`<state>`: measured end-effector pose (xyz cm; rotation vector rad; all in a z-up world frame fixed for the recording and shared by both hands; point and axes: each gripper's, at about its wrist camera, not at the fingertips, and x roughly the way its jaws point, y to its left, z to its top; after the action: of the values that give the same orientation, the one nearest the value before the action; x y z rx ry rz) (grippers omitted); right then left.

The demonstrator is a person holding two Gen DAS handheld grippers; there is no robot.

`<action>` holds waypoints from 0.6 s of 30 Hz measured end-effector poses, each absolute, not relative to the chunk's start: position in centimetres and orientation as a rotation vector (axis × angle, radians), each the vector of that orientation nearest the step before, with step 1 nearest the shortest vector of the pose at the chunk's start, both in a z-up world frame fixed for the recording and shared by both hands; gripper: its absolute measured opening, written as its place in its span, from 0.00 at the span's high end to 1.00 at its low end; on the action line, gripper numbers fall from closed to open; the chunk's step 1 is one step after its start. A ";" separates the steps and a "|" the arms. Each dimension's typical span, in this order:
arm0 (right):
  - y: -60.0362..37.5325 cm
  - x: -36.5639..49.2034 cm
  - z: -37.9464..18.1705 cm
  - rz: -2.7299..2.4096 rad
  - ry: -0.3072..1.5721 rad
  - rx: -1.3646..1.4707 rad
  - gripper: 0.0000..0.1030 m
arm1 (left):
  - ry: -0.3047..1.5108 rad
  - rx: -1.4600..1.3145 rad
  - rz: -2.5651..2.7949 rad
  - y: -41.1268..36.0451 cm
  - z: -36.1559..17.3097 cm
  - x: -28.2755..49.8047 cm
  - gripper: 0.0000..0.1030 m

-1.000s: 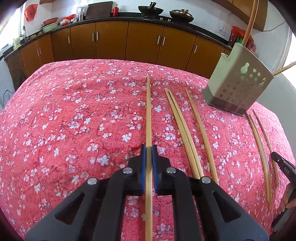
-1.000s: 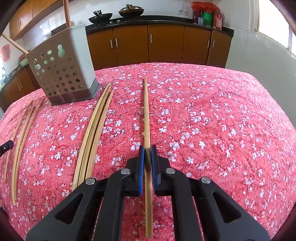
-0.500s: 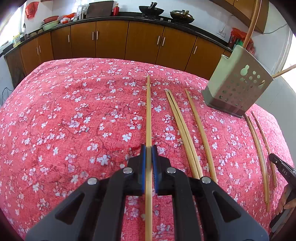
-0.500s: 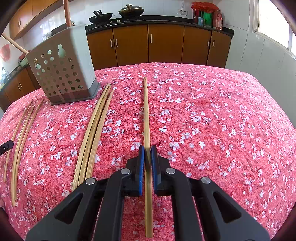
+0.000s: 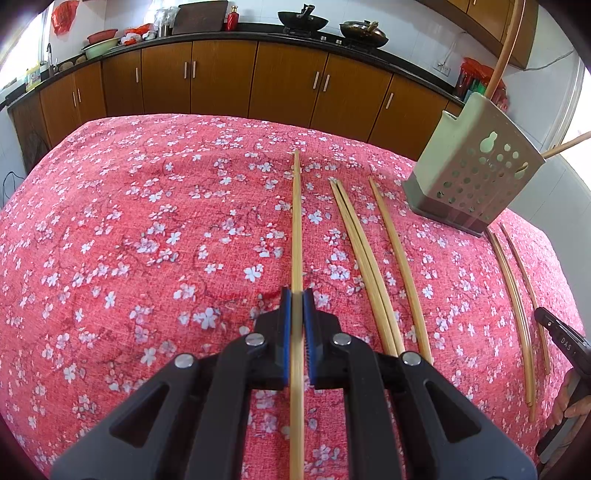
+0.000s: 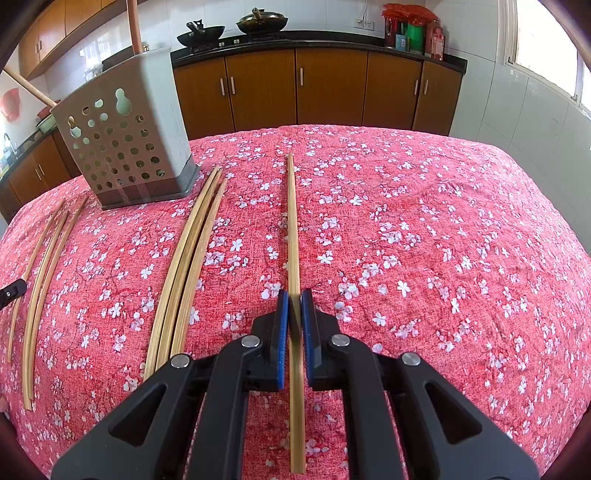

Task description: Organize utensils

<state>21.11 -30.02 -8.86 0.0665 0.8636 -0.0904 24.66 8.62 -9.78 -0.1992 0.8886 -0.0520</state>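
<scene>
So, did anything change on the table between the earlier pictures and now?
Nothing visibly changed. The left tool is shut on one chopstick, the right tool on another chopstick, and the loose chopsticks and holder lie as before.

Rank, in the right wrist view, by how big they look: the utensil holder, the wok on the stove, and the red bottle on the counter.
1. utensil holder, though it sits nearest the camera.
2. wok.
3. red bottle, roughly wok-sized; unsure.
</scene>
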 end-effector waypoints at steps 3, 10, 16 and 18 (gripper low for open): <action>-30.0 21.1 -8.9 -0.090 0.864 0.067 0.91 | 0.888 -0.200 -0.053 8.7 -9.8 24.7 0.89; -30.0 21.1 -8.9 -0.090 0.864 0.067 0.91 | 0.888 -0.203 -0.054 8.6 -9.8 24.7 0.89; -30.0 21.1 -8.8 -0.091 0.864 0.067 0.91 | 0.888 -0.205 -0.055 8.6 -9.8 24.7 0.89; -30.0 21.1 -8.8 -0.090 0.864 0.067 0.91 | 0.888 -0.205 -0.055 8.6 -9.8 24.6 0.89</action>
<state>21.12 -30.00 -8.84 0.0672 0.8637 -0.0904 24.65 8.64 -9.75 -0.2054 0.8878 -0.0548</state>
